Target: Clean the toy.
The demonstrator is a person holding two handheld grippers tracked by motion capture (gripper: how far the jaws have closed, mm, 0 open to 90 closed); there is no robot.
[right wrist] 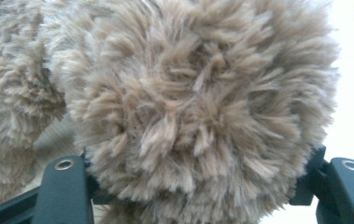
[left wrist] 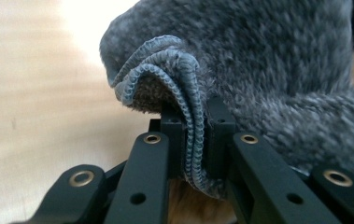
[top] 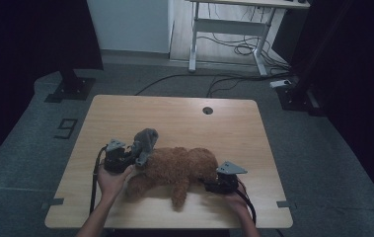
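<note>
While the brown plush toy (top: pixel 177 170) lies on its side near the front edge of the wooden table (top: pixel 174 111), the high view shows 2 grippers working at its 2 ends: the left gripper (top: pixel 134 157) at the toy's left end, where a grey fuzzy sock (top: pixel 145 140) stands up, and the right gripper (top: pixel 209 186) against its right end. From the left gripper view, the jaws are clenched on the ribbed cuff of the sock (left wrist: pixel 191 135), folded double between them, with a little brown fur below. From the right gripper view, the jaws sit wide on either side of a round tuft of the toy (right wrist: pixel 198 112), pressing its fur, so it looks grasped. My guess is the sock is only partly on or off; the pull remains.
</note>
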